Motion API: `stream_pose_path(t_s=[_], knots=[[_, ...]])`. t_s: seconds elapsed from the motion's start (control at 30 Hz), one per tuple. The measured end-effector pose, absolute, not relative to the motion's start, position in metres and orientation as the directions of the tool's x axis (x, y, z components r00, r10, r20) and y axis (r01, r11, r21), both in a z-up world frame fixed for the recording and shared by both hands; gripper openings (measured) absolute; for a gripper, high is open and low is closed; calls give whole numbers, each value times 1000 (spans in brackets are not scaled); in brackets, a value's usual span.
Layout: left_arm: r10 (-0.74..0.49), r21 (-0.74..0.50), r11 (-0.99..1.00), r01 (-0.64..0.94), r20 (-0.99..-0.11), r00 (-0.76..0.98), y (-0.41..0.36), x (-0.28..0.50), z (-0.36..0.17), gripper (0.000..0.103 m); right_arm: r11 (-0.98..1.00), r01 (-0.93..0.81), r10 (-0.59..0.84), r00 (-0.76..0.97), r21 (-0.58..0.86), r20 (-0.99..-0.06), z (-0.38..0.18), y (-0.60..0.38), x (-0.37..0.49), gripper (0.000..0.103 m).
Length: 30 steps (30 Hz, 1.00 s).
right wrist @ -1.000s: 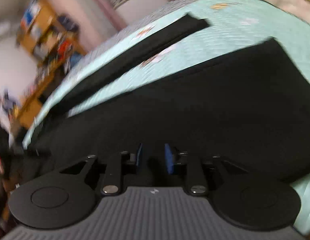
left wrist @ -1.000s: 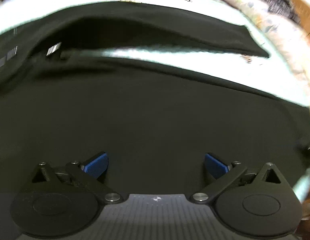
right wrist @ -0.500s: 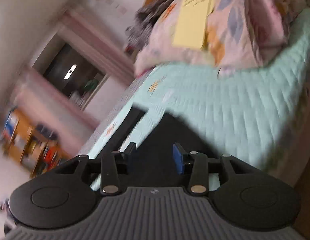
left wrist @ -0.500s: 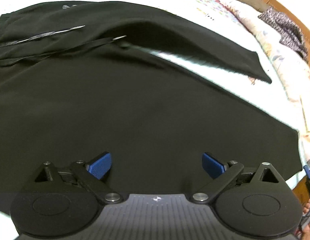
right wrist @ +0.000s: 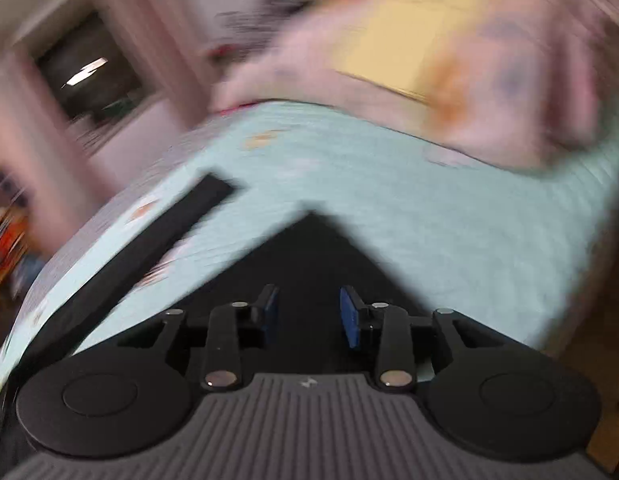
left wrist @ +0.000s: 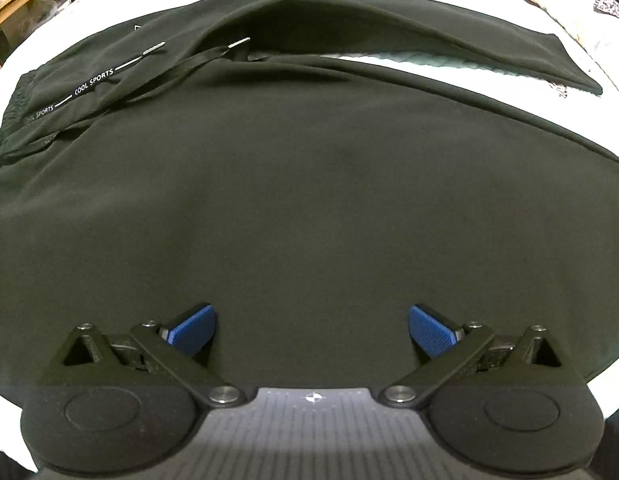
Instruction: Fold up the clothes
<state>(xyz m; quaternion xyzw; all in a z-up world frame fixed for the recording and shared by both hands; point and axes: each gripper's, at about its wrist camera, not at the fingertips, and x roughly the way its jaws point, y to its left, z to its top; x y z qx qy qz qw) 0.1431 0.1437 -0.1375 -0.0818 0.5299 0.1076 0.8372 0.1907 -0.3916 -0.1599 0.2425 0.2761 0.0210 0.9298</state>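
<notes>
Left wrist view: sharp and evenly lit from overhead. The black trousers (left wrist: 309, 184) read nearly flat, with soft shadows in their folds, while the pale bedspread (left wrist: 413, 58) beyond them is overexposed to near white. Fisheye curvature bends the edges; the corners vignette to black. Right wrist view: heavy motion blur smears the pillows (right wrist: 489, 60) and room; a ceiling light (right wrist: 87, 70) glares at upper left.

We lose the black trousers (left wrist: 309, 184) at the left wrist view's left edge, where the waistband (left wrist: 13, 96) is cut off, and their near hem is hidden behind the gripper body. In the right wrist view motion blur smears everything: the pillows (right wrist: 489, 80), the shelves (right wrist: 9, 232) at left, the dark window (right wrist: 89, 72). We cannot read the bedsheet's (right wrist: 429, 208) small prints.
</notes>
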Motion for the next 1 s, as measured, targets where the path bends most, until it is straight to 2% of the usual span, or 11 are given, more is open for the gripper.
stream_pose_path(t_s=[0.07,0.2,0.37,0.43,0.5,0.63,0.73,0.8,0.9,0.97,1.0], knots=[[96,-21,962,-272,-907,410,143,145,-138,102,902,-54,296,800,429,-522,-156,-358,189,63],[103,-15,961,-276,-907,408,141,140,-136,102,882,-227,454,643,412,-617,-174,-311,198,64],[107,-12,961,-276,-905,412,140,139,-137,102,916,-93,346,678,390,-649,-182,-318,241,48],[107,-13,961,-277,-905,411,140,139,-137,103,956,-9,213,712,294,-670,-175,-314,257,49],[108,-11,961,-276,-905,410,140,139,-137,102,968,-6,177,726,252,-664,-160,-293,250,50],[108,-9,962,-273,-905,411,140,139,-138,103,915,-324,399,654,239,-643,-146,-209,227,51],[101,-15,964,-267,-905,413,141,139,-138,102,780,-545,586,466,307,-662,-151,-147,198,53],[95,-19,965,-261,-904,416,141,138,-138,102,721,-615,625,376,321,-684,-159,-120,191,53],[91,-20,967,-253,-903,421,142,137,-139,102,741,-572,617,374,352,-692,-178,-117,224,51],[88,-22,969,-248,-902,422,142,137,-139,102,785,-471,604,440,402,-664,-179,-130,248,36],[86,-23,969,-245,-902,423,143,137,-139,102,824,-401,563,493,400,-664,-176,-136,258,35]])
